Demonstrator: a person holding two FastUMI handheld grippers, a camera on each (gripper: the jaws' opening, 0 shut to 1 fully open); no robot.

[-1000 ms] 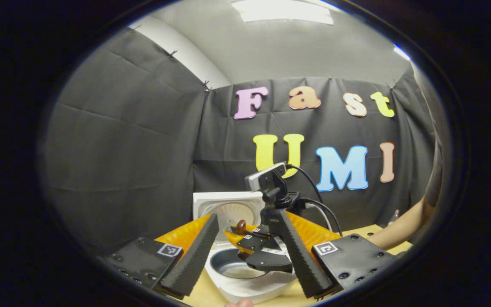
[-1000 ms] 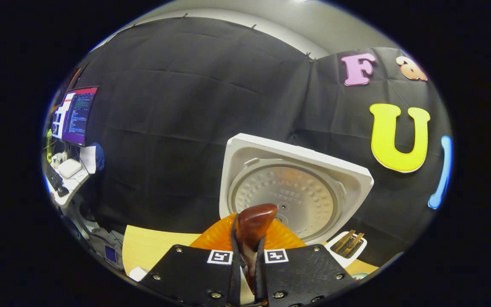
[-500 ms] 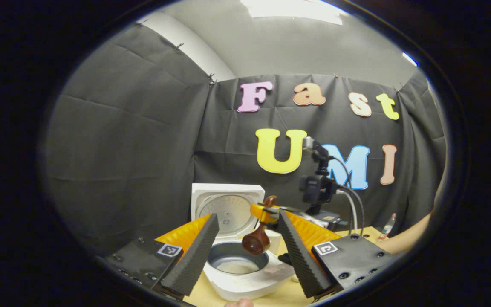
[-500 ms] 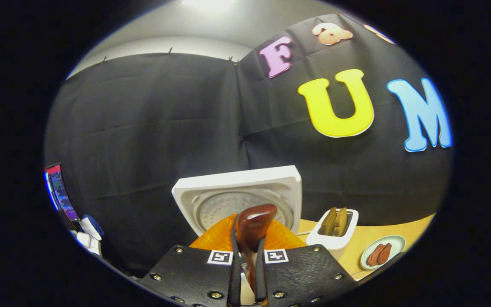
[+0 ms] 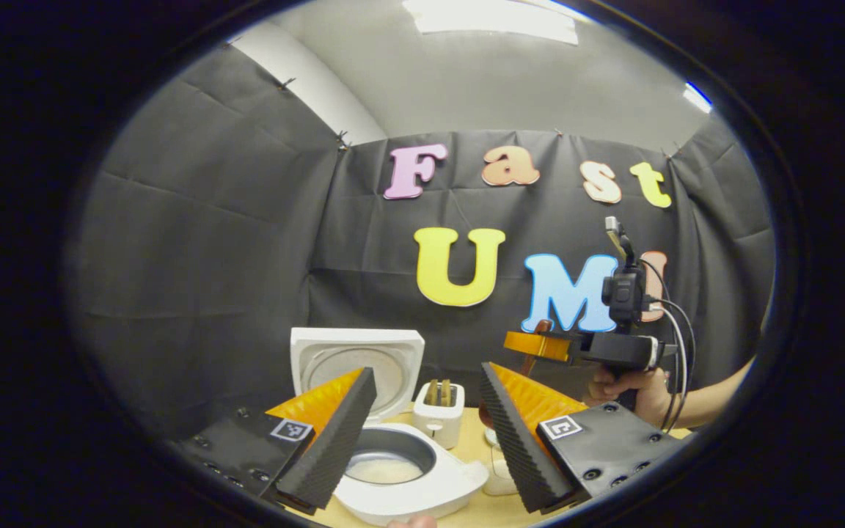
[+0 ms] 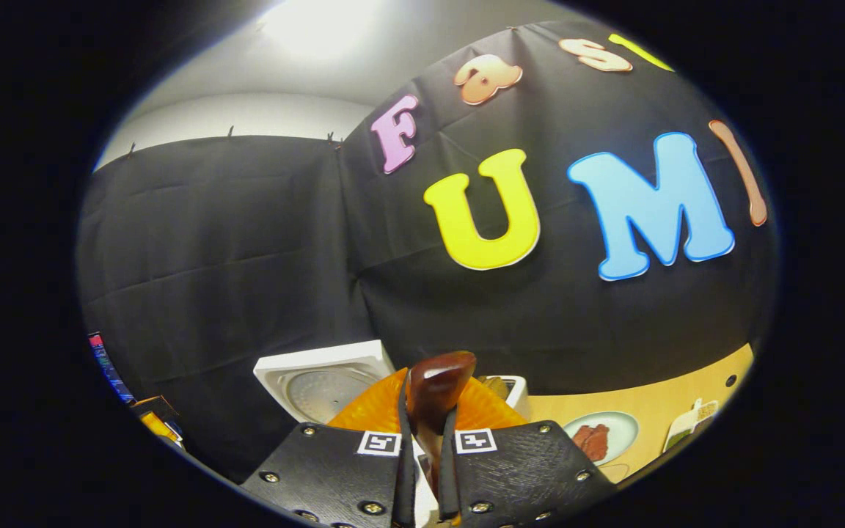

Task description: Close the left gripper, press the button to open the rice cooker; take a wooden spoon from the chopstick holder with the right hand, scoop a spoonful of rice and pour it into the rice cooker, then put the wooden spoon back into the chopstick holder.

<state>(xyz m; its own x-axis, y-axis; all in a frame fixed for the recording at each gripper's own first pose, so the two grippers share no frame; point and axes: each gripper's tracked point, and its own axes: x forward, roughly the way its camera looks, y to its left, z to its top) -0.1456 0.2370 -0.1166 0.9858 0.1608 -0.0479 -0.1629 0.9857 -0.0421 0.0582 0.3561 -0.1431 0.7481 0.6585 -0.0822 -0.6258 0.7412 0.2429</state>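
The white rice cooker stands open with its lid upright, and pale rice lies in the grey pot. Behind it is the white chopstick holder with wooden utensils in it. My left gripper is open, its fingers on either side of the cooker and touching nothing. Up at the right, a hand holds my right gripper above and right of the holder. In the right gripper view that gripper is shut on the brown wooden spoon, with the lid and holder beyond.
A plate with reddish-brown food lies on the wooden table right of the holder, and a small pale item sits farther right. A small white container rests beside the cooker. Black cloth walls close in the back and left.
The right gripper, still holding the spoon, has left the spot over the pot and moved up and to the right, toward the chopstick holder. The left gripper stays open and has shifted slightly.
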